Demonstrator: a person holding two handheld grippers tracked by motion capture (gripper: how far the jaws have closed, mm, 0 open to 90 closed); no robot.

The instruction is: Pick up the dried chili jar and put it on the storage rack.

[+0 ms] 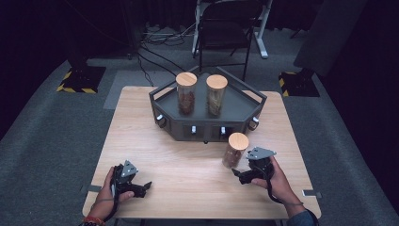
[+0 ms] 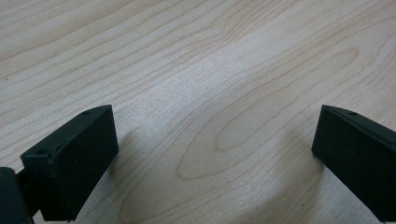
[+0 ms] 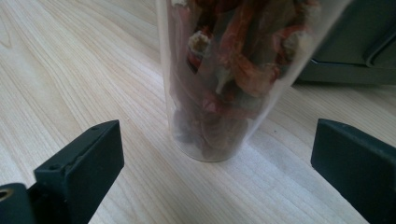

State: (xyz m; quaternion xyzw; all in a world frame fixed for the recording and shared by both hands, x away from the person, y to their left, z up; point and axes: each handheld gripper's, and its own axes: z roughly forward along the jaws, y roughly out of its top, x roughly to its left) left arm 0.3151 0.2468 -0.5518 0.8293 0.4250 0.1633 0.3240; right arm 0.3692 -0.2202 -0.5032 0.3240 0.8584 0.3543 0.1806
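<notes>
A clear jar (image 1: pixel 234 150) with a wooden lid and reddish dried contents stands on the table just in front of the dark tray (image 1: pixel 244 109). In the right gripper view the same jar (image 3: pixel 229 74) rises a short way beyond the tips of the wide-apart jaws. My right gripper (image 1: pixel 236 174) is open, low on the table just in front of the jar. Two more wooden-lidded jars, one reddish (image 1: pixel 186 93) and one paler (image 1: pixel 216 95), stand upright on the tray. My left gripper (image 1: pixel 148 186) rests open at the table's near left, with bare wood between its fingers (image 2: pixel 74 158).
The light wooden table (image 1: pixel 141 136) has bare room across its middle and left. The tray has small knobs along its front wall. Behind the table stand a folding chair (image 1: pixel 225 33), loose cables on the floor and weighted stand bases (image 1: pixel 81 79) at both sides.
</notes>
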